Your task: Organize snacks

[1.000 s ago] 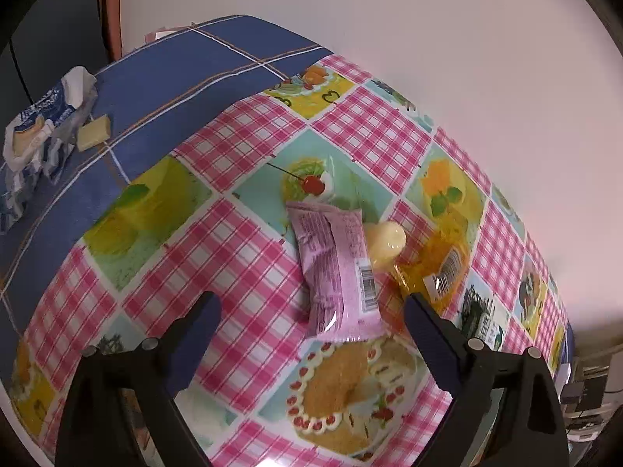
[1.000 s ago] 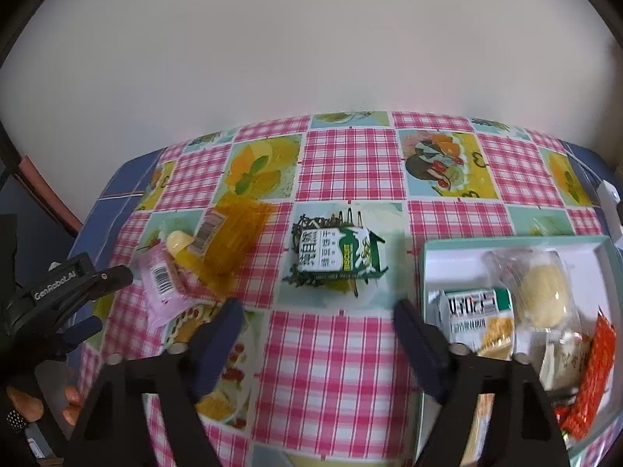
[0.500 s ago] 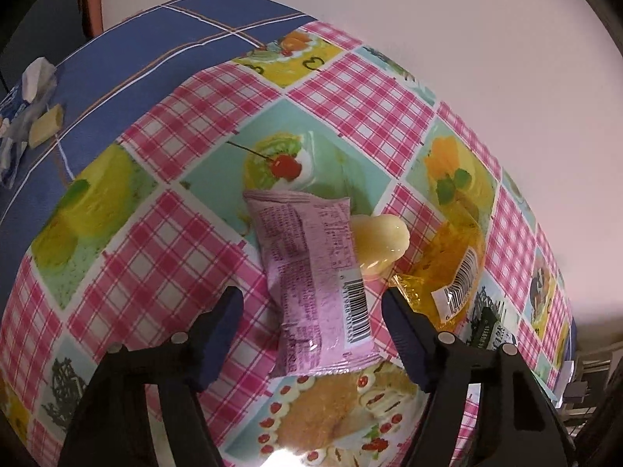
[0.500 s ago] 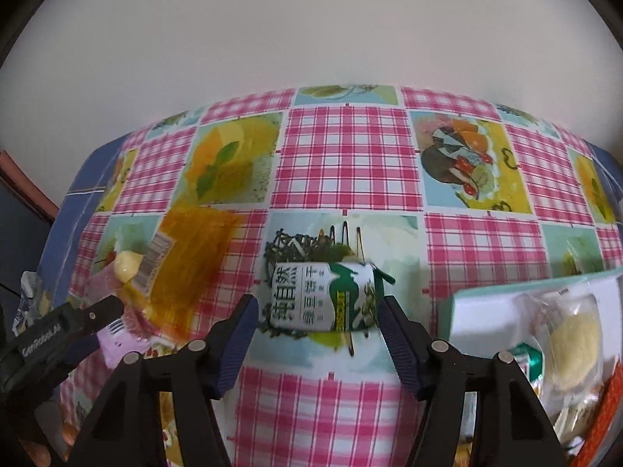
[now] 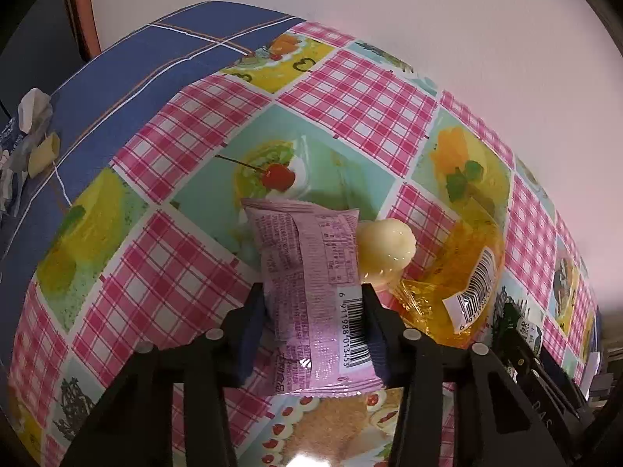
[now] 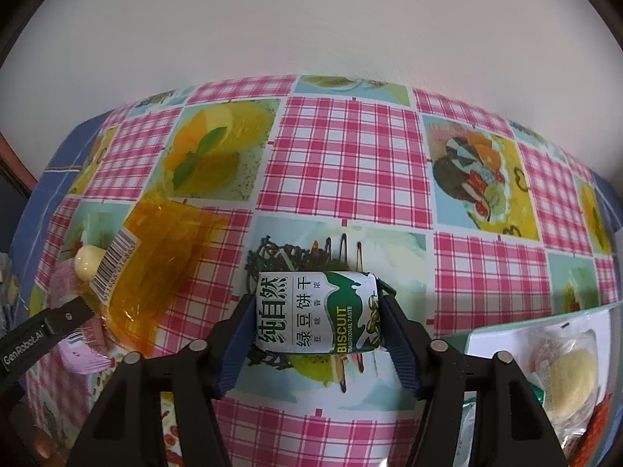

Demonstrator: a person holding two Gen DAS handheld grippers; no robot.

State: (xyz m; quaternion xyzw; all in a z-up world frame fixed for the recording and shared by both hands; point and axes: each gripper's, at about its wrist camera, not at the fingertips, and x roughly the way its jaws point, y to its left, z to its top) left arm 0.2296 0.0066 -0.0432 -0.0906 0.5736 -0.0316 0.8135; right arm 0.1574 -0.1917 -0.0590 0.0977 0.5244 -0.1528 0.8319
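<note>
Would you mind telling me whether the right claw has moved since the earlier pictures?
Yes. The right claw has come down and forward onto the green biscuit packet, which now sits between its closing fingers; the white tray has slid toward the right edge.

Checked tablecloth (image 6: 350, 163) carries a biscuit packet (image 6: 315, 315); orange packet (image 6: 163, 260) to its left, tray (image 6: 506, 334) right.
</note>
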